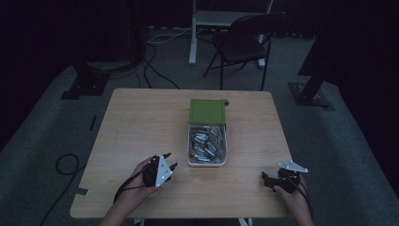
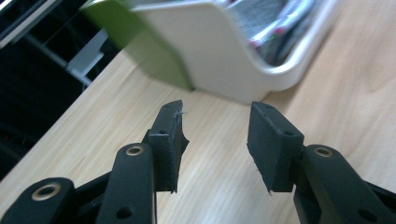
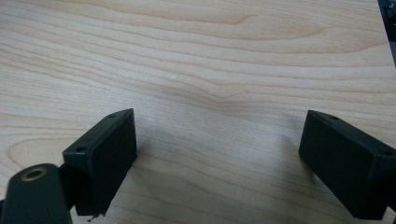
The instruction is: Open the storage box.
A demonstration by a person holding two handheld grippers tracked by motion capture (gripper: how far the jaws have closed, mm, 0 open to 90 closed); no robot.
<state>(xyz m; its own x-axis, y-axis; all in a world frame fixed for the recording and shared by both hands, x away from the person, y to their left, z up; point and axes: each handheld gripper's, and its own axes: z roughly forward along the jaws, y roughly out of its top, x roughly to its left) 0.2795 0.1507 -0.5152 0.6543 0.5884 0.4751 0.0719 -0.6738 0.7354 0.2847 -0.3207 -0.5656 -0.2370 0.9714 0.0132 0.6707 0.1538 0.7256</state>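
White bin (image 1: pixel 207 162) long axis runs front-to-back, green lid (image 1: pixel 207 111) far end.

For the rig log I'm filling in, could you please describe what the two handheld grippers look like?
Both are black two-jaw tools. The left gripper and the right gripper each carry a pale grey three-cornered plate on top and trail thin black cables over the hands. Up close, the fingers are blocky matte-black pads with small screw holes, hinged on black links with brass-coloured pivot bushings. No sleeves reach the wrists.
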